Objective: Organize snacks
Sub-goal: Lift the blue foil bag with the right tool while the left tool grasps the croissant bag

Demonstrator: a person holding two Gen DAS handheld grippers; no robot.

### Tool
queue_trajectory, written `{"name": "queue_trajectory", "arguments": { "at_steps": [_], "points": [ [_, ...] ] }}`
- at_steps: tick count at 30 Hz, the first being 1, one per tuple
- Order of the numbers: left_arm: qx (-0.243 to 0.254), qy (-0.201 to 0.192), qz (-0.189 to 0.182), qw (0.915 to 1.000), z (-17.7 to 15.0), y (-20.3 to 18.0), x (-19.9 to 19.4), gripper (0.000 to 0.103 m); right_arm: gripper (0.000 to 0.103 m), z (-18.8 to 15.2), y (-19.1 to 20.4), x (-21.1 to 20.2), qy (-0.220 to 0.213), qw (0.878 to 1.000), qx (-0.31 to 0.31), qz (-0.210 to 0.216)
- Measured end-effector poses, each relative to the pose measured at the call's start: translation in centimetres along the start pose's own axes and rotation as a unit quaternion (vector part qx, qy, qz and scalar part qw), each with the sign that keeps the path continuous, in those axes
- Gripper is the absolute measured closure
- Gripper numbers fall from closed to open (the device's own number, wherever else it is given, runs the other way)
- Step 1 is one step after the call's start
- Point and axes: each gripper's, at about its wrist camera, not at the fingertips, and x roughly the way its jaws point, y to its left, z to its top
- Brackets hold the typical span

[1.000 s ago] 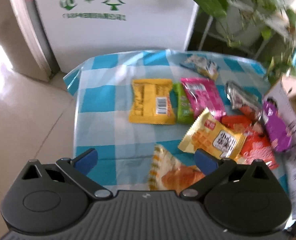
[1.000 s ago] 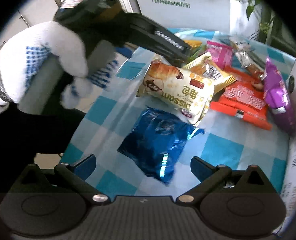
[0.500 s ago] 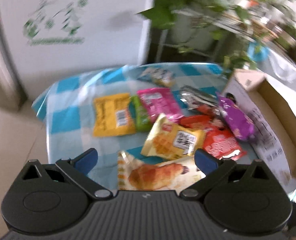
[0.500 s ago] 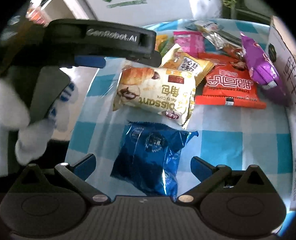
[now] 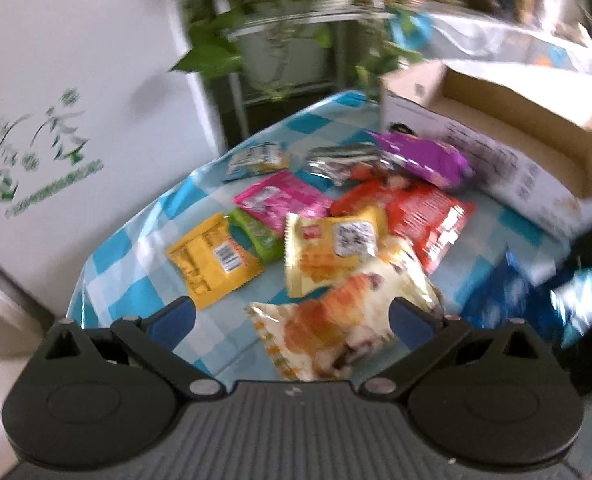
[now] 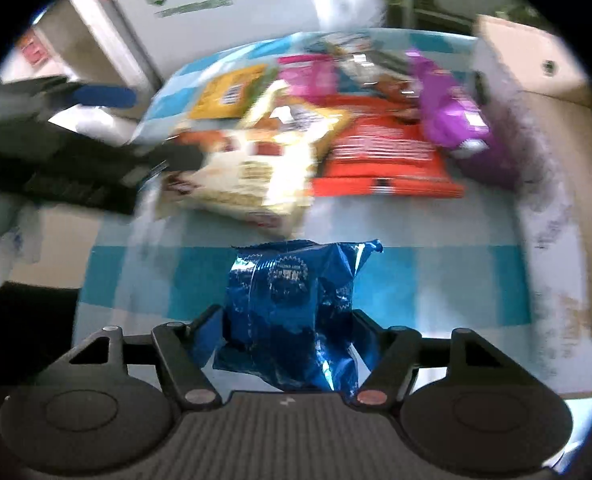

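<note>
My right gripper [image 6: 288, 332] is shut on a shiny blue snack packet [image 6: 292, 300] and holds it over the blue-checked tablecloth [image 6: 416, 280]; the packet also shows in the left wrist view [image 5: 512, 292]. My left gripper [image 5: 292, 316] is open and empty, with the croissant packet [image 5: 336, 320] lying between its fingers. Beyond lie yellow [image 5: 212, 260], green [image 5: 256, 236], pink [image 5: 284, 200], red [image 5: 428, 216] and purple [image 5: 420, 156] packets. The open cardboard box [image 5: 508, 128] stands at the right.
A white cabinet [image 5: 64, 100] with green print stands behind the table at the left. A potted plant on a metal stand [image 5: 280, 32] is behind the table's far edge. The table's left edge [image 5: 80, 280] drops to the floor.
My right gripper has closed on the blue packet and lifted it. My left gripper has swung to the right, bringing the croissant packet and the box more into view.
</note>
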Motion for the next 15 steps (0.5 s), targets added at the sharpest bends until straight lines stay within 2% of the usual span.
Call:
{"name": "queue_trajectory", "arguments": {
  "at_steps": [2,7,10,15],
  "points": [
    [0.035,-0.002,-0.007,0.9993,-0.2,-1.2,0.0,0.001,0.029,0.0,-1.4,-0.4,0.001,1.000,0.023,-0.004],
    [0.117,0.004,0.019,0.9929,-0.4,-3.8,1.4,0.001,0.029,0.4,-4.3,-1.2,-0.008,0.997,0.076,-0.001],
    [0.134,0.008,0.016,0.9908,-0.4,-4.7,2.1,0.001,0.028,0.6,-5.2,-1.4,-0.012,0.995,0.102,0.002],
    [0.173,0.019,0.017,0.9846,-0.7,-6.5,3.0,0.001,0.022,0.8,-5.4,-1.2,-0.016,0.994,0.110,-0.003]
  ]
}}
